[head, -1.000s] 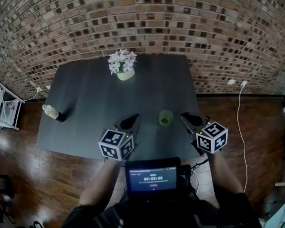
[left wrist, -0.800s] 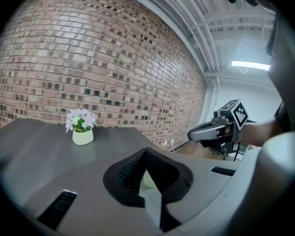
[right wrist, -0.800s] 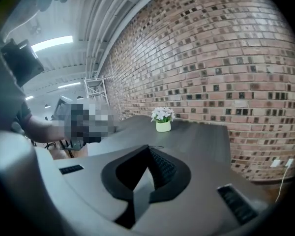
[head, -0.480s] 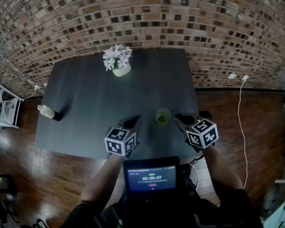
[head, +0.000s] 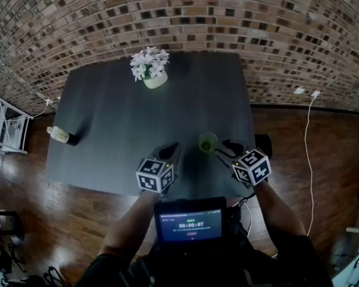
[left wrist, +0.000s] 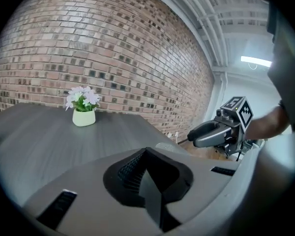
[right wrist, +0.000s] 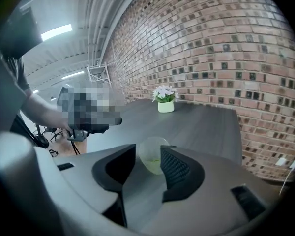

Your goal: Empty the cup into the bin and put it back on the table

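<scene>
Nearest, the left gripper (head: 169,150) has its jaws pressed together, empty, over the desk's (head: 107,124) near edge. To its right, the right gripper (head: 224,146) has just been opening its jaws. They stand partly spread, with the cup (head: 207,142) just beyond their tips and not yet touched.

This looks like the reach for the cup, so nothing is emptied yet. Next, that gripper should slide forward around the cup and close gently. The cup stands upright near the desk's near right edge. It is small, translucent and pale green, with something yellow-green low inside. A flower pot (head: 155,79) sits far back.
</scene>
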`<state>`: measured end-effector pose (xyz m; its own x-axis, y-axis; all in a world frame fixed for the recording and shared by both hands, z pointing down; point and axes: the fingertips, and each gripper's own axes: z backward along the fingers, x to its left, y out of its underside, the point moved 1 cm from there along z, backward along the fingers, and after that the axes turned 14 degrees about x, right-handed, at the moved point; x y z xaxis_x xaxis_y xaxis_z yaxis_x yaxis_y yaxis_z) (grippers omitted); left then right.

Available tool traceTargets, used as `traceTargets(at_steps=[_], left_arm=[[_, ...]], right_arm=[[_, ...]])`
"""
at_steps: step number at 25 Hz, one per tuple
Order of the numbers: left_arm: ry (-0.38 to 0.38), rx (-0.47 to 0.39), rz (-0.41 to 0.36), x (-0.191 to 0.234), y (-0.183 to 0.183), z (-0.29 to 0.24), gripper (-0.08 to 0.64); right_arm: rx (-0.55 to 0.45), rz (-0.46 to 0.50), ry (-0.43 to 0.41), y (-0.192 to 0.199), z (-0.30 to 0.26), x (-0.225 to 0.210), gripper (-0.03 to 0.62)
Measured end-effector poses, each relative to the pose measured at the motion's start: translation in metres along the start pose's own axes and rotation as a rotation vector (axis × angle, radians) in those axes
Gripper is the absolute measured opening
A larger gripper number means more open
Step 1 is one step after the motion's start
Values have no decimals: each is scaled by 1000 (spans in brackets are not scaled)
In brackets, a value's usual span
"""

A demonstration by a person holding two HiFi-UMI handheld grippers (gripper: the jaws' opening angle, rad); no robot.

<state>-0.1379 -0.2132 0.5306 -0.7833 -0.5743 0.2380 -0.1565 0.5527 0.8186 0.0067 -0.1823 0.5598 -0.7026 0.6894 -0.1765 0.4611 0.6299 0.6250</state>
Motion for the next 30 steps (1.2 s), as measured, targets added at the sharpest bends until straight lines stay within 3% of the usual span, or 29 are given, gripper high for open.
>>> traceTargets(at_steps=[3,7,13,15,28,29,30], left_arm=[[-13,28,25,5,10,-7,-8],[-26,52,16,6,16,-11,-8],[-36,76,18,4,20,-18,-8],[-46,84,23,6,22,-20,-8],[-110,65,68,33,40,-26,-8],[-122,57,81,38,43,-26,-8],[-129,48,94,41,44,-27,-8]], right_arm=[[23,5,-25,9,-9,-4,258],[26,17,-53,18,-22,-7,342],[42,65,-75,27,-51,-12,397],[39,66,-89,26,-60,-14,454],[-44,142,-134,18,-110,-13,456],[-45,152,-142,18,-113,-11,461],[-47,159,-147,18,-116,-11,510]])
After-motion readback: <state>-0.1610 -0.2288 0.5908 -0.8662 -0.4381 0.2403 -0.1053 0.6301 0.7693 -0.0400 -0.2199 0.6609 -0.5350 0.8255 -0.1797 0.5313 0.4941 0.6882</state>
